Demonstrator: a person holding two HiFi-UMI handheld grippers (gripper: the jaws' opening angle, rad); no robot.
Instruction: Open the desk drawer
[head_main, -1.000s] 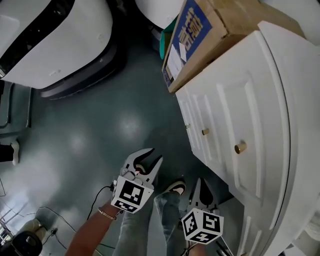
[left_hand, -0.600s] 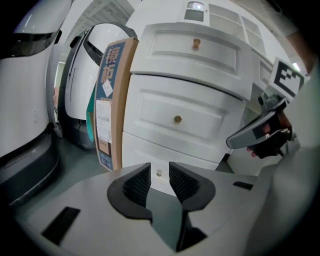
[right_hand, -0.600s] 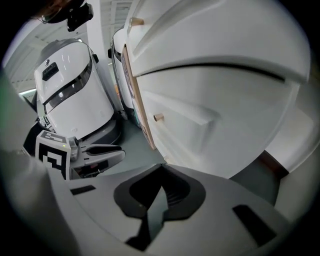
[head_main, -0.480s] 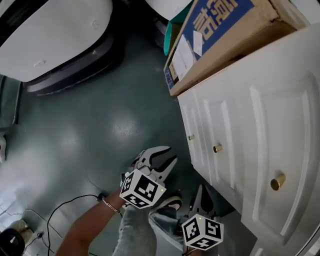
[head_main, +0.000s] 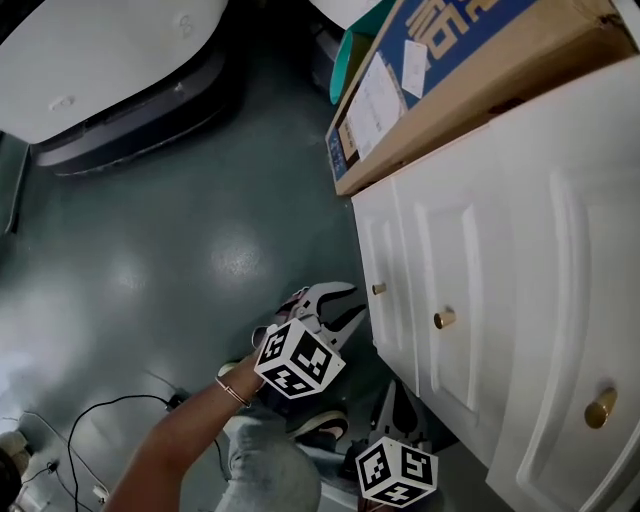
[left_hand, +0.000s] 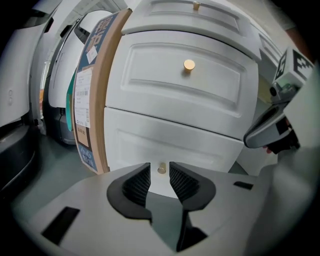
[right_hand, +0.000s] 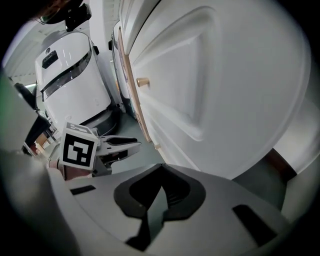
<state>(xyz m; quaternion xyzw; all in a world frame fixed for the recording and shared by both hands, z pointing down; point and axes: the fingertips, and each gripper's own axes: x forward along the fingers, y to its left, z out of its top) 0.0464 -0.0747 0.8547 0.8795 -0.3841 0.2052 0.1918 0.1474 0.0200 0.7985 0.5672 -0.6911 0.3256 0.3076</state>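
Note:
The white desk (head_main: 520, 260) fills the right of the head view, its drawers shut, each with a brass knob. My left gripper (head_main: 355, 300) is open and points at the lowest drawer's knob (head_main: 379, 288), a short way in front of it. Seen from the left gripper (left_hand: 160, 170), that knob (left_hand: 161, 169) lines up in the gap between the two fingertips, untouched. The middle drawer's knob (left_hand: 189, 64) is higher up. My right gripper (head_main: 397, 395) hangs lower, near the desk front; in its own view (right_hand: 161, 167) the jaws are shut on nothing.
A cardboard box with a blue label (head_main: 420, 80) leans against the desk's side. A large white machine (head_main: 100, 70) stands on the grey floor at upper left, and a teal bin (head_main: 343, 65) stands behind the box. Cables (head_main: 80, 425) lie at lower left. The person's shoe (head_main: 322, 427) is below the grippers.
My left gripper has moved right and forward, towards the lowest drawer's knob. The head view has swung closer to the desk front. The right gripper has stayed low.

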